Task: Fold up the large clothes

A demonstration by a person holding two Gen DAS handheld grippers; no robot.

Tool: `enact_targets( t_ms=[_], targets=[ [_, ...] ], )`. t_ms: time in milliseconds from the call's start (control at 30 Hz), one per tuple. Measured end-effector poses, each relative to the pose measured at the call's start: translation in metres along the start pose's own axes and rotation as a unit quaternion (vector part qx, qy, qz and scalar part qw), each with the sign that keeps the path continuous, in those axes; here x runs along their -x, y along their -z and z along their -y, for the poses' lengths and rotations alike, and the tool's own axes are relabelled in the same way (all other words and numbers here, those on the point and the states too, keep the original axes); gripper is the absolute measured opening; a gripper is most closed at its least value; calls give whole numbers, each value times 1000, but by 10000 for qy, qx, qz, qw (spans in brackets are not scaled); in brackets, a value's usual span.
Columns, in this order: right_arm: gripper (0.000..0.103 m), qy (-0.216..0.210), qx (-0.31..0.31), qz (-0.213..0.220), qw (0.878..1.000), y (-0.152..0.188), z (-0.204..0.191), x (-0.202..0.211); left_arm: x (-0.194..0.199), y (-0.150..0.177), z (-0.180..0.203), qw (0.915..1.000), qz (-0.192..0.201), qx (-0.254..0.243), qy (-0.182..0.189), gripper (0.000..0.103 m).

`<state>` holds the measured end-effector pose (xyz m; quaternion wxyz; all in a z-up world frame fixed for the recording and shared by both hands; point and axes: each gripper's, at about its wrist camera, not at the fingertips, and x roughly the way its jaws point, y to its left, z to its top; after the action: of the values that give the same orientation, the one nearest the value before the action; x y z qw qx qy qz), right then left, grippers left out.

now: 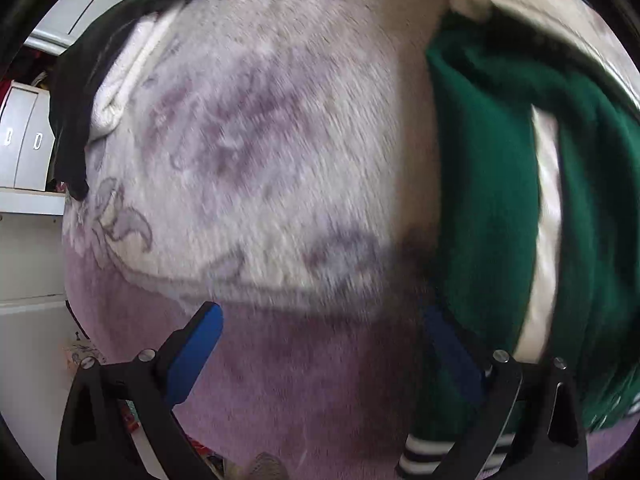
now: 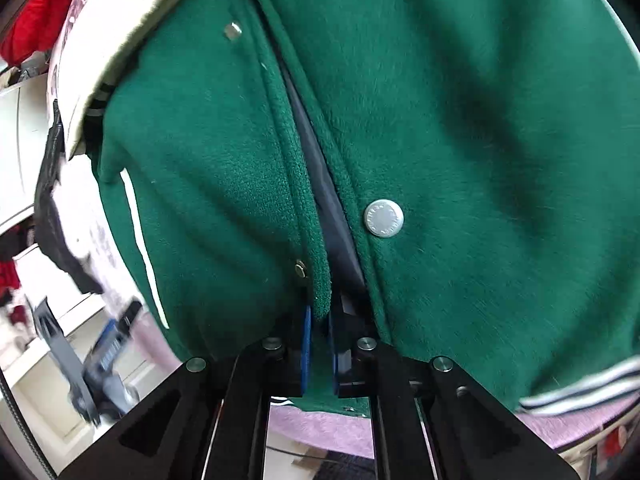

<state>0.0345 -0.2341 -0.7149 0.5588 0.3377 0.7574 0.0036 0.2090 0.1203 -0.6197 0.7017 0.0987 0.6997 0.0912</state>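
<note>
A green varsity jacket (image 2: 460, 120) with silver snaps, cream sleeves and a striped hem lies on a purple floral blanket (image 1: 260, 140). My right gripper (image 2: 319, 344) is shut on the jacket's front placket edge near the bottom hem. In the left wrist view the jacket (image 1: 492, 180) lies at the right, with a cream stripe down it. My left gripper (image 1: 320, 344) is open and empty over the blanket, its right finger (image 1: 452, 352) at the jacket's left edge. The left gripper also shows, blurred, in the right wrist view (image 2: 104, 352).
A black garment (image 1: 80, 92) lies at the blanket's far left edge. White drawers and shelves (image 1: 28, 152) stand to the left of the bed. A red cloth (image 2: 44, 12) lies at the far left in the right wrist view.
</note>
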Motion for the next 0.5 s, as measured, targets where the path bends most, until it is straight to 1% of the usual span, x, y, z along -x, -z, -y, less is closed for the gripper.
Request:
enact_targets(
  t_ms=[100, 167, 200, 233, 267, 300, 367, 400, 433, 467, 500],
  targets=[
    [6, 303, 118, 397, 9987, 11, -10, 32, 7, 22, 6, 9997, -64, -218, 31, 103],
    [7, 583, 251, 449, 9970, 7, -8, 40, 8, 33, 11, 9994, -75, -334, -6, 103],
    [8, 672, 234, 361, 9968, 2, -5, 35, 7, 37, 14, 9991, -113, -401, -26, 103],
    [12, 700, 160, 104, 9974, -5, -4, 23, 5, 40, 17, 9988, -154, -455, -48, 103],
    [16, 639, 71, -147, 9978, -12, -12, 7, 4, 42, 17, 9987, -173, -478, -61, 103],
    [20, 545, -25, -331, 9980, -16, -4, 3, 3, 44, 19, 9986, -183, -499, -75, 103],
    [38, 285, 106, -486, 9984, -13, 3, 2, 5, 46, 20, 9986, -151, -503, -116, 103],
    [50, 233, 246, -536, 9980, -9, 5, 2, 6, 47, 21, 9986, -136, -486, -132, 103],
    [55, 192, 349, -605, 9974, -4, 7, 0, 6, 49, 21, 9987, -156, -459, -151, 103],
    [54, 249, 420, -714, 9963, 2, 9, -4, 6, 50, 21, 9988, -169, -431, -175, 103],
    [19, 452, 433, -683, 9957, 8, 13, -6, 6, 50, 20, 9988, -172, -409, -201, 103]
  ],
)
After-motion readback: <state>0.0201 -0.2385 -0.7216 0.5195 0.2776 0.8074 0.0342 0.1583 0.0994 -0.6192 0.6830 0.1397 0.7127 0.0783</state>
